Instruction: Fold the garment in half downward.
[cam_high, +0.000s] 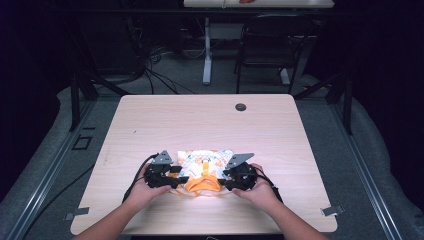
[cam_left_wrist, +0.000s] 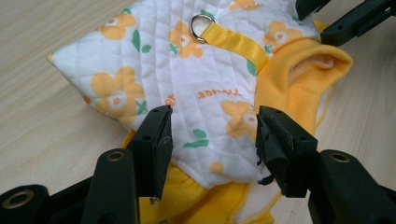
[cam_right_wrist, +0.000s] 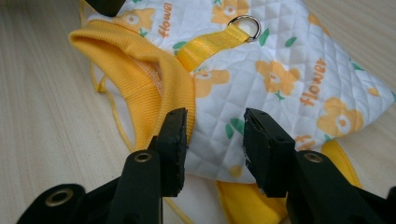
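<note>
From the high view I see the quilted flower-print vest (cam_high: 205, 167) lying flat near the front edge of the counter (cam_high: 150, 125), my left gripper (cam_high: 172, 177) at its left side and my right gripper (cam_high: 227, 176) at its right, each held in a hand.

In the left gripper view my fingers (cam_left_wrist: 156, 140) stand apart, straddling the vest's white quilted edge; a yellow strap (cam_left_wrist: 236, 43) ends in a metal ring (cam_left_wrist: 201, 25).

In the right gripper view my fingers (cam_right_wrist: 175, 140) are likewise apart over the vest's edge, beside its yellow ribbed collar (cam_right_wrist: 140, 70).
</note>
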